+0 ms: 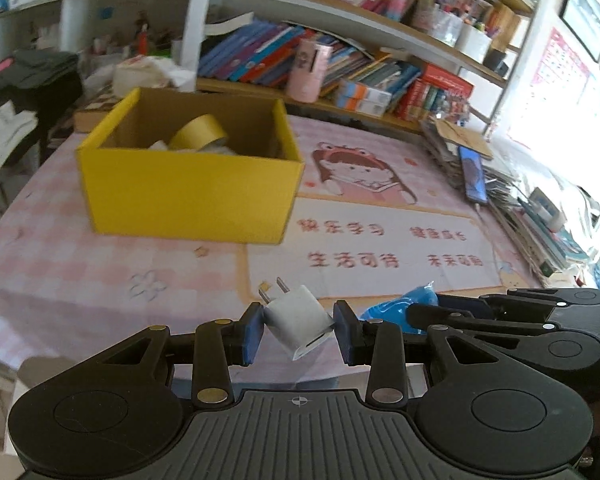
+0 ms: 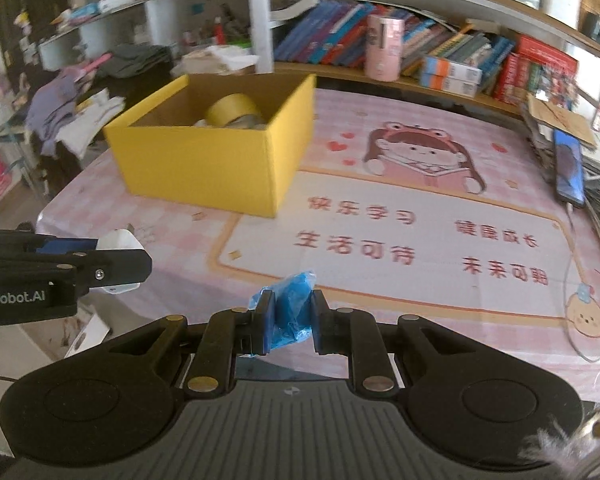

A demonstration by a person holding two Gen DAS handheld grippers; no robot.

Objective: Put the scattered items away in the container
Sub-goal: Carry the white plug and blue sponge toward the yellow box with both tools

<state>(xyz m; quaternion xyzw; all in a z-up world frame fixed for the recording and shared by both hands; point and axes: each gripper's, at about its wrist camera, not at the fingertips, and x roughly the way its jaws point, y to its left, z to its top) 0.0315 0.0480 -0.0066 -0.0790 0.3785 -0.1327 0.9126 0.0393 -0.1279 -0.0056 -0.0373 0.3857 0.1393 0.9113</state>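
Left gripper [image 1: 298, 330] clamping a white plug adapter [image 1: 299, 322] between its blue pads, prongs tilting up and left, held above the pink table mat [image 1: 100, 264]. Right gripper [image 2: 293, 322] pinching a crumpled blue plastic wrapper [image 2: 294, 312], jaws nearly together. Yellow box [image 1: 188, 196] sitting further back on the mat, containing a yellow tape roll [image 1: 198, 132] leaning inside.

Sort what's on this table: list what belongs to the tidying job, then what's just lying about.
Job:
- yellow box
- white charger plug, in the left tool
- blue crumpled wrapper, in the right tool
- tape roll, already in the box

Lying about:
- phone
- pink cup
- shelf books
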